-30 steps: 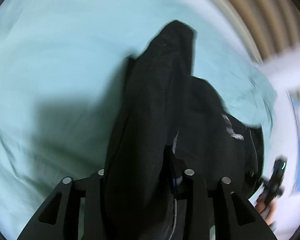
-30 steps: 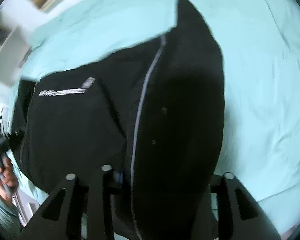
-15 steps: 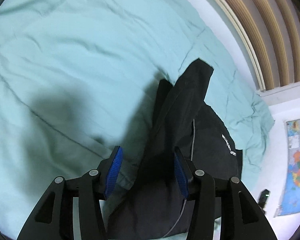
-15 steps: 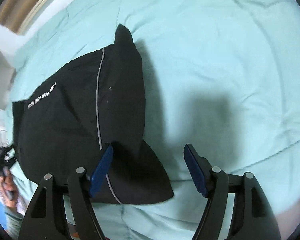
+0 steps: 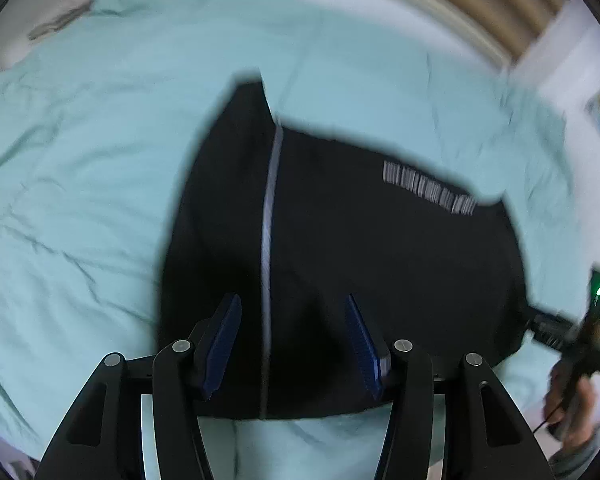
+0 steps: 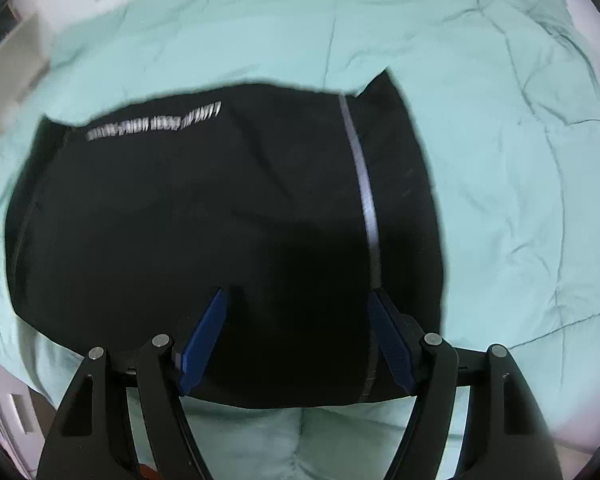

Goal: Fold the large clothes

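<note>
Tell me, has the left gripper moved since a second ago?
Yes. The left gripper let go of the garment and now hovers open above it on the bedsheet.

The black garment [image 5: 360, 248] lies folded flat on the bed, with a grey stripe and white lettering.

Motion blur smears the white lettering [image 5: 430, 188] on the black garment [image 5: 380, 260], making it unreadable. The bed [image 5: 80, 200] runs past every picture edge.
</note>
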### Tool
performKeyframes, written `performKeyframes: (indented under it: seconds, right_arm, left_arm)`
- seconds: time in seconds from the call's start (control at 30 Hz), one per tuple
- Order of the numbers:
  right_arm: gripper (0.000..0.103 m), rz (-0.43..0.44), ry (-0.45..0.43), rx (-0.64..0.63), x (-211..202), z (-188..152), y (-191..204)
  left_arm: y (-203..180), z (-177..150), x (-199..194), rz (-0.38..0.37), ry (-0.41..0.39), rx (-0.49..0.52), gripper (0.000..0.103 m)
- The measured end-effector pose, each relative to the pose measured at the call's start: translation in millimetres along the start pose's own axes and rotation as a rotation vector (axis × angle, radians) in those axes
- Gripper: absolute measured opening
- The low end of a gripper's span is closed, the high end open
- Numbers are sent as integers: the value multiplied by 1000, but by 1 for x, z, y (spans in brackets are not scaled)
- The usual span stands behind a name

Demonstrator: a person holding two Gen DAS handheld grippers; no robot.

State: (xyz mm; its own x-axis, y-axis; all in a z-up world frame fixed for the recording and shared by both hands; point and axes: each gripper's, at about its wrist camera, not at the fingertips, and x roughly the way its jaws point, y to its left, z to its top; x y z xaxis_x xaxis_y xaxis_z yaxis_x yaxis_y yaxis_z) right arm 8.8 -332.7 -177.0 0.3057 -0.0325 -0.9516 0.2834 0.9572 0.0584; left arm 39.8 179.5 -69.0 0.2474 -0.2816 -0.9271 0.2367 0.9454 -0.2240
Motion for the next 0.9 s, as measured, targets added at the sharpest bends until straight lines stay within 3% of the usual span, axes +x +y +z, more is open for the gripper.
performKeyframes:
  seconds: [0.13,0.27,0.53,0.9]
  right_arm:
    - [75,-117,57,-79,40,-17,22]
    - [75,-130,62,-58,54,-30,17]
    - [75,-91,66,67,19,-27,3]
    - [75,-42,-98,143,-92,-12,1]
  left_arm:
    - [-14,-20,62,119,117,56,58]
    - [-19,-16,65,139,135,42,60]
    - [-50,-18,20,218,46,115,61]
    - [-89,-3,-73,160,-116,109,61]
